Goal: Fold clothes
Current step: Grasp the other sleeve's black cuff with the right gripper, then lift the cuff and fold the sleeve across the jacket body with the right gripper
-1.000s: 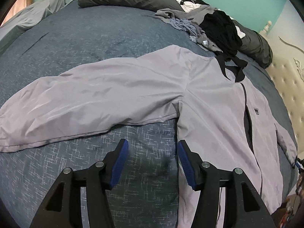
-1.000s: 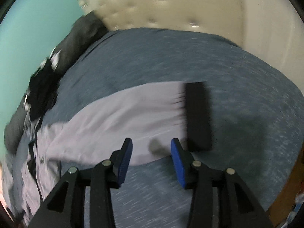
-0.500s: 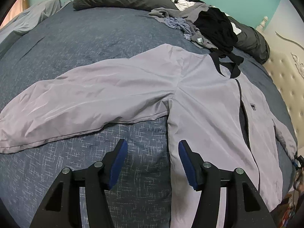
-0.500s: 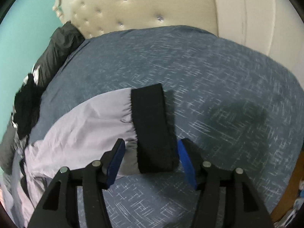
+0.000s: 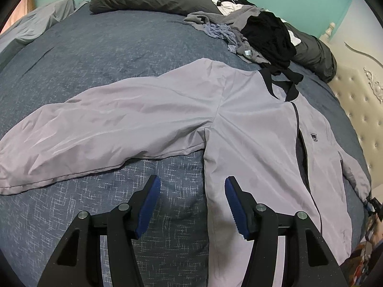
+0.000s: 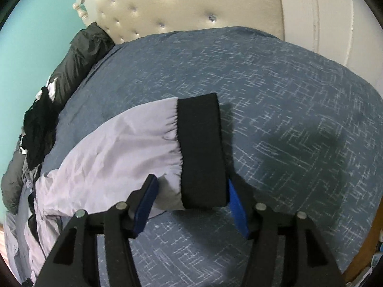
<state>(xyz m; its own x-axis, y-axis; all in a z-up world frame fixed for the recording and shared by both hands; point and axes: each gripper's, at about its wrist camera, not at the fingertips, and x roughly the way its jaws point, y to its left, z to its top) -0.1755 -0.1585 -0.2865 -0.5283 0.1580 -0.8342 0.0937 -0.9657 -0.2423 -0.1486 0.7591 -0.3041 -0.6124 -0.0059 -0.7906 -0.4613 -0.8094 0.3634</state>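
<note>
A light grey jacket (image 5: 251, 129) is lying spread out flat on a bed (image 5: 119, 55) with a dark blue cover. One sleeve (image 5: 107, 129) is stretching out to the left in the left wrist view, and the black collar is pointing toward a pile of clothes (image 5: 258, 35) near the far edge of the bed.

The left gripper (image 5: 191, 203) is hovering above the side edge of the jacket body, just below the armpit. Its jaws are standing wide apart and are holding nothing; the blue cover and the jacket edge are showing between them.

In the right wrist view, the other sleeve is lying on the bed and is ending in a black cuff (image 6: 201, 153). The right gripper (image 6: 191, 203) is sitting at the near end of this cuff, with the cuff and a little of the grey cloth between its jaws. The jaws have just been closing, but the left pad is still standing clear of the cloth, so the gripper is not yet pinching it. A padded cream headboard (image 6: 191, 7) is standing behind the bed.
</note>
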